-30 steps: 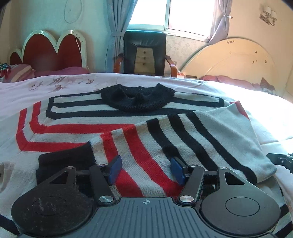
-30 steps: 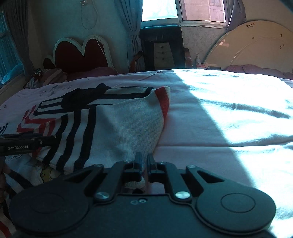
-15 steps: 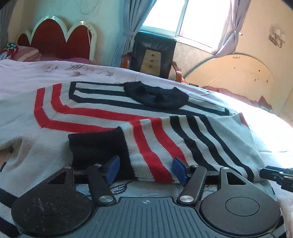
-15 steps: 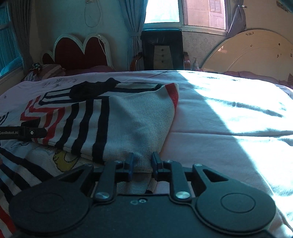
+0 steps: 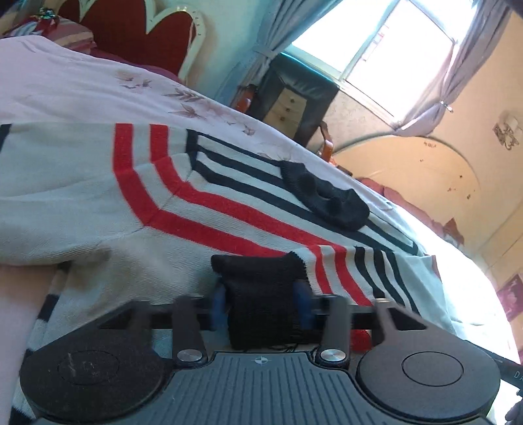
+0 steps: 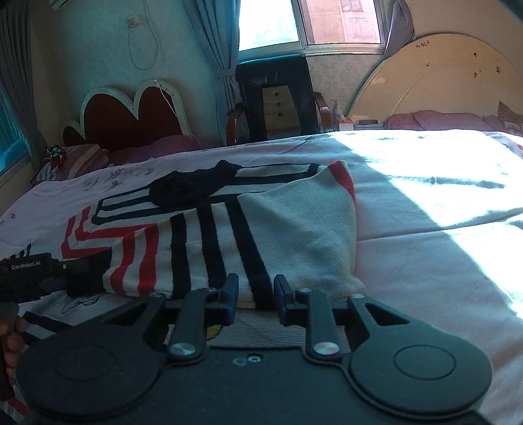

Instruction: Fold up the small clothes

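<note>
A striped knit sweater, white with red and dark bands and a black collar, lies spread on a bed covered by a pale pink floral sheet. One sleeve is folded across the body, ending in a black cuff. The left gripper has just been closing, and its blue pads now pinch that black cuff between them. The right gripper sits at the sweater's near edge with its jaws narrowly apart; dark-striped fabric lies in the gap, but the pads do not visibly press it. Behind the bed stand a red scalloped headboard, a black chair and a sunlit window.
</note>
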The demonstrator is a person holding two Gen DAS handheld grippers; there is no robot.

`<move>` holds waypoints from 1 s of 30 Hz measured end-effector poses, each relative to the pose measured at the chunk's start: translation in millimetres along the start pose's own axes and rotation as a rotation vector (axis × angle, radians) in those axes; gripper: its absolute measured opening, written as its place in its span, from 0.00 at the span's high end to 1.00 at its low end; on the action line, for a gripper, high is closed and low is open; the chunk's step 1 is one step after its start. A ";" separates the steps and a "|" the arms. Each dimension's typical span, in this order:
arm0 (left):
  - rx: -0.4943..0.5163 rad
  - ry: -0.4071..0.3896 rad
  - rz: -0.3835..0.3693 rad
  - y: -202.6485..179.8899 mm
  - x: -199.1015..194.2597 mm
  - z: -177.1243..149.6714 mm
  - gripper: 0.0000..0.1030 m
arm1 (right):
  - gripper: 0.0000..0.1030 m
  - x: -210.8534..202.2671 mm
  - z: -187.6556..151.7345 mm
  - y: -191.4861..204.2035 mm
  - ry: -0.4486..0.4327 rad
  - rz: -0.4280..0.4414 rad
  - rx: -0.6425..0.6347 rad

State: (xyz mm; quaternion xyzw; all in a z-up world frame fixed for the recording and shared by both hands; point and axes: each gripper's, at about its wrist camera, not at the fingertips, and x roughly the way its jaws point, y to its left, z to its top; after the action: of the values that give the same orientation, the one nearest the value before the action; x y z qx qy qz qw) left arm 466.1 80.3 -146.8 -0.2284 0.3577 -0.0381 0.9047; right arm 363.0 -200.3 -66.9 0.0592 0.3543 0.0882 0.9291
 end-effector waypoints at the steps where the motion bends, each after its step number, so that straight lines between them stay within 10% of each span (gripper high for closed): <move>1: 0.004 0.014 -0.022 -0.2 6.2 2.0 0.89 | 0.76 -0.1 0.6 6.3 -0.004 0.002 0.003; 6: 0.152 -0.105 -0.036 -7.3 -1.3 24.2 0.91 | 0.76 -1.7 2.8 23.9 -0.028 -0.016 0.007; 13: 0.177 -0.006 -0.043 13.7 16.9 18.6 0.89 | 0.76 23.0 -11.2 10.4 0.018 -0.103 0.069; 15: 0.154 -0.012 -0.018 18.5 3.4 19.3 0.77 | 0.79 35.3 -18.0 5.7 0.078 -0.144 0.086; 17: 0.119 -0.081 0.038 35.8 -27.7 15.6 0.19 | 0.76 29.0 -19.0 5.1 0.061 -0.139 0.111; 18: 0.097 -0.134 0.053 48.7 -46.5 11.7 0.14 | 0.76 23.9 -18.7 7.0 0.048 -0.132 0.117; 22: -0.035 -0.260 0.151 124.4 -118.4 -6.0 0.17 | 0.75 11.3 -17.3 16.1 0.032 -0.118 0.094; 25: -0.214 -0.302 0.256 194.8 -158.6 -18.0 0.44 | 0.75 12.0 -15.8 24.9 0.041 -0.107 0.087; 30: -0.494 -0.370 0.342 294.9 -193.5 -30.9 0.44 | 0.75 23.7 -13.9 46.3 0.064 -0.078 0.075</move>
State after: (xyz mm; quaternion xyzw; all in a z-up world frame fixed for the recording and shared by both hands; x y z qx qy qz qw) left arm 274.3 376.6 -174.6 -0.3800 0.2193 0.2436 0.8650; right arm 365.4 -149.4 -84.6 0.0772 0.3892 0.0405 0.9170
